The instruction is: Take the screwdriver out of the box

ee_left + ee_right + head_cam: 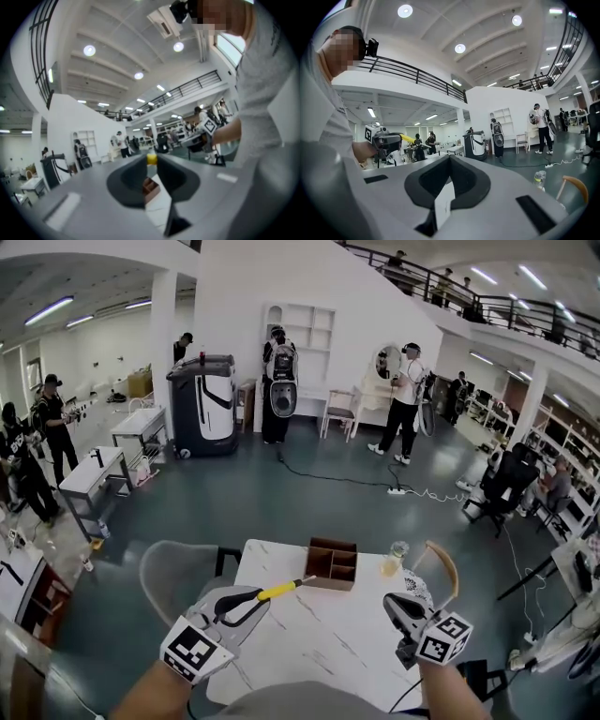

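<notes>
White table (319,638) | left claw (249,600) grips screwdriver (281,590) near left edge, apart from box (332,563) | right claw (392,604) closed, empty

No lettering, number, brand or sign could be read anywhere; every printed surface was too small or blurred.

colours as i log them from my station: screwdriver (279,591), yellow handle, pale metal tip; box (332,563), brown wood; counter (319,638), white with faint grey veining; left tongs (251,600) and right tongs (392,604), grey, with black-and-white square markers (195,650); floor (281,502), dark grey-green.
</notes>
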Demonstrator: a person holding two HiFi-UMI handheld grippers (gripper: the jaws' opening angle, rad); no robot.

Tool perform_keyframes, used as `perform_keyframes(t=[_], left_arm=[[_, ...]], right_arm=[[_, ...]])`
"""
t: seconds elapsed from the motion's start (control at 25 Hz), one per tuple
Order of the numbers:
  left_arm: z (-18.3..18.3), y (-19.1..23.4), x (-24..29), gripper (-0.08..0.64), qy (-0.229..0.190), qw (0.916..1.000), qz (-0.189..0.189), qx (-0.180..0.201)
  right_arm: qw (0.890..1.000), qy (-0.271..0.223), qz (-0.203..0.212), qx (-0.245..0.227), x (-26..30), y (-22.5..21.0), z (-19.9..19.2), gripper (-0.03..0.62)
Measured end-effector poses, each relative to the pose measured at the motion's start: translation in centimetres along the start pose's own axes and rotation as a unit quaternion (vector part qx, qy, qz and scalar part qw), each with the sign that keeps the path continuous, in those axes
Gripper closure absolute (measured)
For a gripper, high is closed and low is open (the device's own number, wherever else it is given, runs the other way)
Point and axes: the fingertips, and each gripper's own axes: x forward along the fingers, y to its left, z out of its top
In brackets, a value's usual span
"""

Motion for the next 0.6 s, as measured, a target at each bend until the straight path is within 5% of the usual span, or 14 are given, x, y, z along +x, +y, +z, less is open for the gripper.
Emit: perform_keyframes(t=[0.6], left_arm=[[0.2, -1.2, 1.4, 0.489, -0.001, 1.0, -0.002, -0.003]], right_arm=[[1.0, 0.012, -0.004, -0.009, -1.2, -1.1, -0.5, 0.584]])
